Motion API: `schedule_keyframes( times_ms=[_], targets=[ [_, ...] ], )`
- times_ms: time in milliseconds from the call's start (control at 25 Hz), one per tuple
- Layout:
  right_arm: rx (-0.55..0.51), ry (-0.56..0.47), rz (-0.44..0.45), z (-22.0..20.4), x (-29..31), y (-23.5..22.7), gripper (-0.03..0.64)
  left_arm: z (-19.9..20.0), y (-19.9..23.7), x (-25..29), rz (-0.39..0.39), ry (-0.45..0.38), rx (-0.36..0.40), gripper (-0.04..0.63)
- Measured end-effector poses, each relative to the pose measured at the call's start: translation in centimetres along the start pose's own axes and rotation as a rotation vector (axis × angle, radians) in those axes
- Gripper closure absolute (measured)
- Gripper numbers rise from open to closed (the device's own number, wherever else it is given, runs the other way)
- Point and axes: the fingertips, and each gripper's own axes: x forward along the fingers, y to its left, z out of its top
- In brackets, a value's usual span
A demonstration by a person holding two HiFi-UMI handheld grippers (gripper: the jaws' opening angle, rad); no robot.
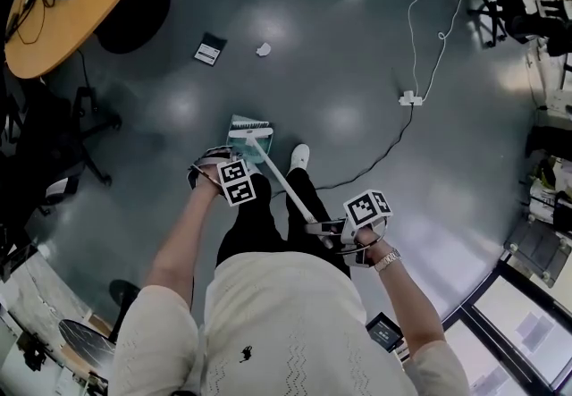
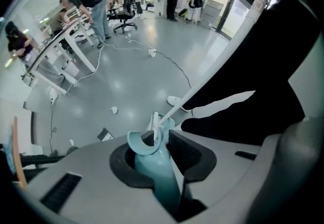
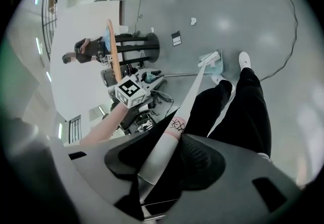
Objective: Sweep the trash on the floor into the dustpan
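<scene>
Now, broom (image 1: 279, 174) aslant, bristles floorward

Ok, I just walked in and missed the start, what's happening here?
A person stands on the grey floor holding a cleaning set. The left tool is shut on the teal dustpan by its handle, the right tool on the white broom. The broom head sits at the dustpan by the person's shoe. A crumpled paper scrap and a black card lie further ahead, not yet swept up.
</scene>
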Motion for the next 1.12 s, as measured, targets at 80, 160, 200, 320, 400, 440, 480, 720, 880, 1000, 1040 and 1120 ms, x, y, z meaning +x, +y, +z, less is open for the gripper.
schedule_keyframes(
  times_ms=[80, 160, 200, 320, 400, 440, 480, 720, 880, 1000, 1040, 1120],
  targets=[
    [0.017, -0.038, 0.023, 0.2, -0.6, 0.5, 0.436, -0.9, -0.3, -0.5, 0.019, -0.005, -0.032, 0.503],
    [0.034, -0.073, 0.052, 0.5, -1.4, 1.1, 0.436, -1.7, -0.5, -1.0, 0.048, -0.010, -0.020, 0.503],
    [0.041, -0.090, 0.068, 0.8, -1.9, 1.5, 0.436, -2.0, -0.5, -1.3, 0.068, -0.011, -0.009, 0.503],
    [0.023, -0.137, 0.089, 2.3, -3.2, 2.4, 0.436, -3.0, 0.3, -2.0, 0.132, -0.005, 0.019, 0.503],
    [-0.015, -0.165, 0.088, 3.8, -4.2, 3.2, 0.436, -3.4, 1.3, -2.4, 0.169, 0.002, 0.025, 0.503],
    [-0.032, -0.179, 0.097, 4.7, -4.7, 3.9, 0.436, -3.5, 2.0, -2.5, 0.186, 0.004, 0.022, 0.503],
    [-0.041, -0.193, 0.111, 5.7, -5.3, 4.6, 0.436, -3.7, 2.8, -2.7, 0.201, 0.006, 0.017, 0.503],
    [-0.055, -0.291, 0.178, 14.6, -9.4, 8.2, 0.436, -3.2, 8.6, -2.3, 0.247, 0.009, 0.023, 0.503],
    [-0.089, -0.334, 0.165, 22.2, -12.0, 8.8, 0.436, -2.4, 12.0, -1.8, 0.246, 0.003, 0.027, 0.503],
    [-0.123, -0.332, 0.080, 27.6, -13.5, 8.5, 0.436, -1.1, 14.6, -1.3, 0.241, 0.006, 0.027, 0.503],
    [-0.132, -0.327, 0.045, 29.2, -13.6, 8.5, 0.436, -0.6, 15.6, -1.1, 0.240, 0.011, 0.039, 0.503],
    [-0.156, -0.318, -0.024, 32.0, -13.0, 8.4, 0.435, -0.1, 17.5, -0.5, 0.235, 0.024, 0.072, 0.503]
  ],
)
